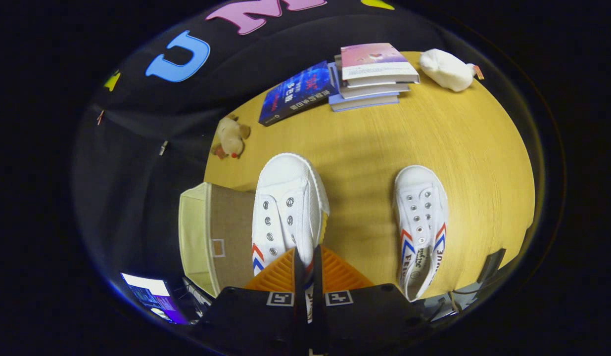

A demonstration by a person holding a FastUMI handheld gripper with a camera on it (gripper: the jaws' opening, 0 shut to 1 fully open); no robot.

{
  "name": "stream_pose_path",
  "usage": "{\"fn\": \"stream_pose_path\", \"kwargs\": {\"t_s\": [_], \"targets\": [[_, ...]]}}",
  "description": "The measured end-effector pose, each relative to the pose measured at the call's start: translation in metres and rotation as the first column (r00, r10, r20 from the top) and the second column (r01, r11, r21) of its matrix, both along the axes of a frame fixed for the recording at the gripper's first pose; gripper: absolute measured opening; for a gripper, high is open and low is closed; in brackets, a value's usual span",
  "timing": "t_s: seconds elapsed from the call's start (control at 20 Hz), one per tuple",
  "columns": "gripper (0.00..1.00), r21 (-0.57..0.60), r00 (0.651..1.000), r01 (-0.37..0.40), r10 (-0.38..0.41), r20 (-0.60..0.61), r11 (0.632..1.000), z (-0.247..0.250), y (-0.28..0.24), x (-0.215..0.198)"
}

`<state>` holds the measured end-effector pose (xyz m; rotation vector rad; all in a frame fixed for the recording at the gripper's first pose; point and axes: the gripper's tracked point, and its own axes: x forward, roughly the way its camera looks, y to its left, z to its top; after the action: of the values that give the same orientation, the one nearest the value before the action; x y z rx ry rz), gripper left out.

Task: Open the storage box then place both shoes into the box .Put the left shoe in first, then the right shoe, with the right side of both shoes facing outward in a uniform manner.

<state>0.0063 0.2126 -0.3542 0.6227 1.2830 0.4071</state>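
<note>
A white canvas shoe point(289, 207) with red and blue stripes hangs above the table, toe pointing away from me. My gripper point(307, 277) is shut on its side wall near the heel opening, both fingers pressing the fabric. Just left of this shoe stands the brown fabric storage box point(221, 237), its pale lining showing at its left side. The second white shoe point(421, 225) lies flat on the yellow table point(374, 148) to the right of my fingers, toe also pointing away.
Beyond the shoes, a blue book point(298, 94) and a stack of books point(372, 74) lie at the table's far side. A white plush point(446, 69) sits to their right, a small tan plush toy point(230, 137) near the far left corner.
</note>
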Motion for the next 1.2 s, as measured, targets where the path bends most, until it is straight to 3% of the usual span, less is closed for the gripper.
{"fn": "stream_pose_path", "kwargs": {"t_s": [0.25, 0.45, 0.85, 1.2], "targets": [[0.08, 0.120, 0.997, -0.056, 0.049, 0.063, 0.991, 0.089, 0.069, 0.008], [0.08, 0.173, 0.997, -0.081, 0.078, 0.024, 0.982, 0.119, 0.128, 0.003], [0.08, 0.141, 0.987, -0.080, 0.098, -0.128, 0.987, 0.085, 0.234, -0.023], [0.08, 0.009, 0.976, -0.117, 0.117, -0.182, 0.993, 0.035, 0.275, -0.032]]}}
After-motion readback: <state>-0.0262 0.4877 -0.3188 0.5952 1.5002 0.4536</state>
